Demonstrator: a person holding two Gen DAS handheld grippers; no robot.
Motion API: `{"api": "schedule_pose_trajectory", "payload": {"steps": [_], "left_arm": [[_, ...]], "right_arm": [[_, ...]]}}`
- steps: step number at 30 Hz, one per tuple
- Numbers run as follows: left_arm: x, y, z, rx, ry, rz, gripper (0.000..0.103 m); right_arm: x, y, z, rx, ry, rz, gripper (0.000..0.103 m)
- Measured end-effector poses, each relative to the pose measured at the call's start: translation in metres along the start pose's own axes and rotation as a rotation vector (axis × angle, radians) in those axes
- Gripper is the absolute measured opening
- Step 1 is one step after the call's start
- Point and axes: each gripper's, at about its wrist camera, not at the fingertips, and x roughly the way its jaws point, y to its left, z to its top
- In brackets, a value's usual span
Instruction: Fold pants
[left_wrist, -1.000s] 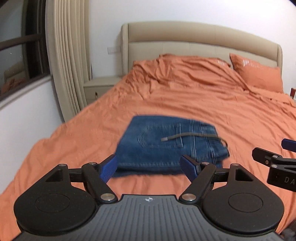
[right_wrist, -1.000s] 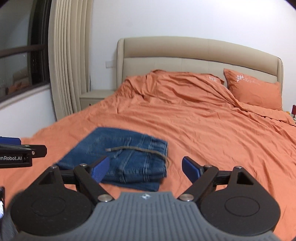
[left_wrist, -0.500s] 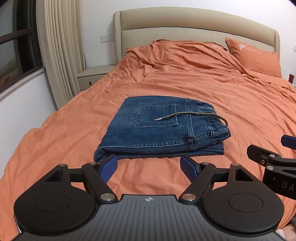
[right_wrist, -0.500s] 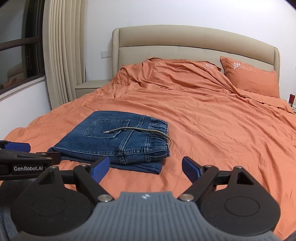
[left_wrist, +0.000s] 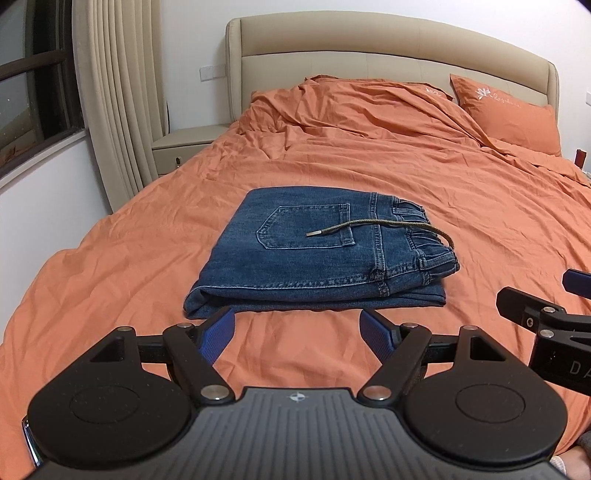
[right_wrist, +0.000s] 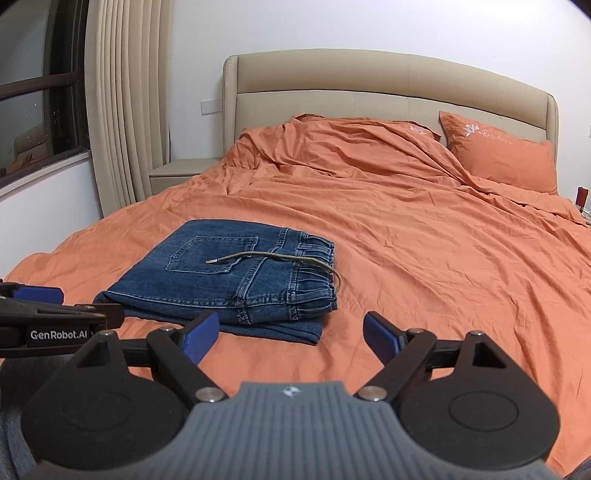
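Blue denim pants (left_wrist: 317, 254) lie folded in a flat rectangle on the orange bed (left_wrist: 461, 206), back pocket up and elastic waistband to the right. A tan drawstring (left_wrist: 376, 226) lies across the top. In the right wrist view the pants (right_wrist: 229, 280) sit left of centre. My left gripper (left_wrist: 297, 334) is open and empty, just short of the pants' near edge. My right gripper (right_wrist: 291, 334) is open and empty, near the pants' right front corner. Each gripper shows at the edge of the other's view.
An orange pillow (left_wrist: 509, 114) leans on the beige headboard (left_wrist: 388, 48). A rumpled duvet (left_wrist: 354, 103) lies at the bed's head. A nightstand (left_wrist: 184, 147), curtain (left_wrist: 118, 96) and window (left_wrist: 33, 74) stand at the left.
Both grippers have steadied and the views have settled from blur. The pants now appear slightly nearer and sharper. The pants have not moved on the bed.
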Motion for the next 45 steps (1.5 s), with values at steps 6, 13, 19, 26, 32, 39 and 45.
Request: {"api": "schedule_pose_trajectory", "payload": {"steps": [6, 13, 19, 26, 32, 39, 45], "left_arm": [[0.0024, -0.0005, -0.0006, -0.004, 0.009, 0.000, 0.090], [0.0030, -0.0018, -0.0016, -0.001, 0.009, 0.000, 0.090], [0.0036, -0.0026, -0.0024, 0.000, 0.010, 0.000, 0.090], [0.0035, -0.0028, -0.0021, 0.000, 0.011, 0.001, 0.090], [0.0041, -0.0032, -0.0030, 0.001, 0.014, -0.004, 0.090], [0.0071, -0.0008, -0.0069, 0.008, 0.016, -0.008, 0.090], [0.0073, -0.0010, -0.0060, 0.007, 0.017, -0.008, 0.090]], "right_arm": [[-0.0003, -0.0007, -0.0014, -0.002, -0.001, 0.003, 0.082], [-0.0002, -0.0012, -0.0026, 0.000, 0.002, 0.004, 0.082], [-0.0008, -0.0014, -0.0029, 0.002, 0.003, 0.003, 0.082], [-0.0003, -0.0025, -0.0020, 0.003, 0.003, 0.006, 0.082], [-0.0003, -0.0031, -0.0021, 0.003, 0.002, 0.005, 0.082], [-0.0002, -0.0023, -0.0013, 0.008, 0.004, 0.003, 0.082], [0.0007, -0.0004, -0.0021, 0.005, 0.006, 0.005, 0.082]]}}
